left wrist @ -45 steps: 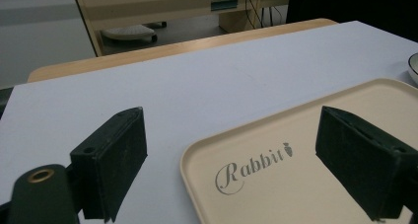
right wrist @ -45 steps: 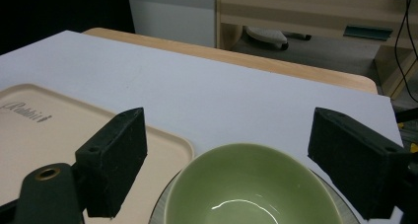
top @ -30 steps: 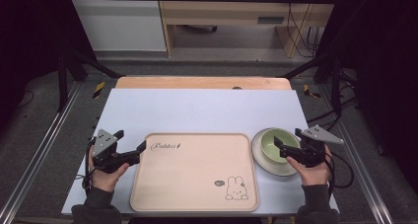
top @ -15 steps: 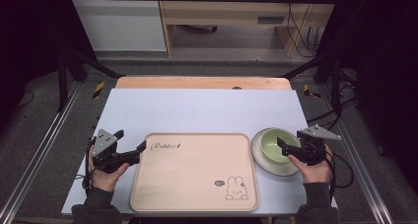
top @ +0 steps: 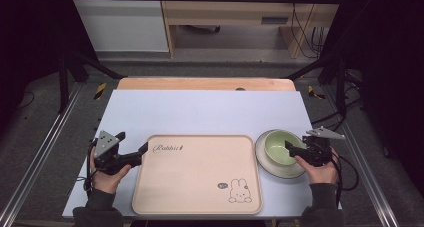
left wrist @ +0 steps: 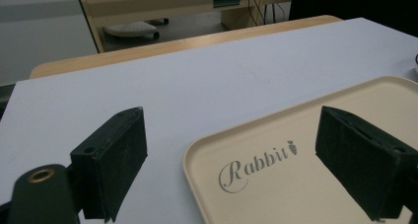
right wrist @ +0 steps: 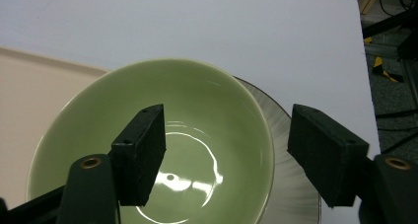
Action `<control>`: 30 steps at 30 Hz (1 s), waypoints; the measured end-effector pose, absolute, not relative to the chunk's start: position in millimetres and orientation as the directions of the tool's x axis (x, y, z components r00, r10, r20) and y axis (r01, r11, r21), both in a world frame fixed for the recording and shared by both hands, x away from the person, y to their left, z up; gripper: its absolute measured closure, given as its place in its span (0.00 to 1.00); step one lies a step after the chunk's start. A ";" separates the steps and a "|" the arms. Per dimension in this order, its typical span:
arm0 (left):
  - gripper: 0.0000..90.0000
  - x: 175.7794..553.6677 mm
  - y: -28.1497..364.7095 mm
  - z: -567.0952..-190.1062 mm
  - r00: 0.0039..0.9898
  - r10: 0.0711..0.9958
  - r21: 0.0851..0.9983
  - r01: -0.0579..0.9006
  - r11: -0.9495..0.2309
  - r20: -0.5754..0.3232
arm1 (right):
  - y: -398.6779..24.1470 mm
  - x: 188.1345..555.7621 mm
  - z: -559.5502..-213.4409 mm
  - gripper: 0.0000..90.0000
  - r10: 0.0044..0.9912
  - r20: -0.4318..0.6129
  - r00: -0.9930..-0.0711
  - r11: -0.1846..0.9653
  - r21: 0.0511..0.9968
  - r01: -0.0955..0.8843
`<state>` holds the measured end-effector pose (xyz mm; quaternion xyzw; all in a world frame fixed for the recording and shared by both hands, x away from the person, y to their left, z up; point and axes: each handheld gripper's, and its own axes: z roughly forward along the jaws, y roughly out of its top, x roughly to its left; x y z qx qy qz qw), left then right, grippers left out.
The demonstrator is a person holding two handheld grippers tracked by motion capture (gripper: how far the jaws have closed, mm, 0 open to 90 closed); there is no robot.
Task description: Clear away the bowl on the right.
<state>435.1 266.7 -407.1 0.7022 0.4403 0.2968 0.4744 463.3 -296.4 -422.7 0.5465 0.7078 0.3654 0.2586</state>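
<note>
Right gripper [right wrist: 226,155] has come down over the green bowl [right wrist: 197,115], jaws narrowing astride its near rim, not yet pinching. Bowl sits on plate [right wrist: 291,184]. Left gripper [left wrist: 231,160] spread, idle at tray [left wrist: 315,184] corner.

Hand-held gripper [right wrist: 224,155] jaws closing astride green bowl [right wrist: 197,110] rim, on plate [right wrist: 291,184].

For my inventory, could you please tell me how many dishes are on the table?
2: a green bowl right of the tray, and a plate beneath that bowl. Nothing seems hidden.
</note>
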 end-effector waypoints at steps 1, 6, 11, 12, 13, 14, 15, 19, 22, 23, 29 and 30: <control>0.13 435.4 266.8 -407.4 0.436 0.900 0.927 0.338 -0.161 -0.003 | -296.4 463.6 -423.4 0.36 0.964 0.035 -0.263 0.132 0.797 0.589; 0.13 435.3 266.2 -407.5 0.436 0.900 0.927 0.337 -0.164 0.000 | -298.1 465.5 -425.9 0.41 0.966 0.031 -0.258 0.140 0.776 0.615; 0.13 435.3 266.2 -407.6 0.436 0.900 0.927 0.337 -0.164 0.001 | -299.4 468.4 -428.3 0.46 0.970 0.024 -0.243 0.141 0.758 0.637; 0.13 435.3 266.2 -407.6 0.436 0.900 0.927 0.337 -0.164 0.001 | -299.8 468.9 -428.7 0.47 0.969 0.027 -0.244 0.140 0.755 0.641; 0.13 435.1 266.4 -407.3 0.436 0.900 0.927 0.336 -0.164 0.001 | -299.5 469.3 -429.2 0.48 0.970 0.033 -0.241 0.135 0.750 0.647; 0.13 435.0 266.4 -407.4 0.436 0.900 0.927 0.336 -0.165 0.002 | -300.2 469.8 -429.9 0.49 0.969 0.028 -0.244 0.142 0.746 0.650; 0.13 435.0 266.3 -407.6 0.435 0.900 0.927 0.336 -0.165 0.003 | -300.3 470.2 -430.2 0.50 0.970 0.028 -0.241 0.142 0.741 0.657; 0.13 434.4 266.6 -407.6 0.437 0.900 0.927 0.336 -0.167 0.004 | -302.2 471.0 -430.4 0.55 0.971 0.053 -0.233 0.123 0.725 0.678; 0.13 434.5 266.8 -407.8 0.437 0.900 0.927 0.336 -0.168 0.004 | -303.3 471.6 -430.8 0.59 0.972 0.061 -0.229 0.118 0.716 0.688; 0.13 434.4 266.6 -407.9 0.436 0.900 0.927 0.336 -0.167 0.005 | -303.6 471.8 -431.0 0.60 0.972 0.062 -0.226 0.116 0.710 0.694; 0.13 434.5 265.6 -407.9 0.439 0.898 0.926 0.335 -0.171 0.007 | -305.1 474.1 -434.6 0.66 0.974 0.079 -0.210 0.103 0.674 0.731; 0.13 434.5 265.4 -408.0 0.439 0.898 0.926 0.335 -0.172 0.008 | -305.6 474.4 -435.0 0.67 0.975 0.082 -0.207 0.101 0.667 0.739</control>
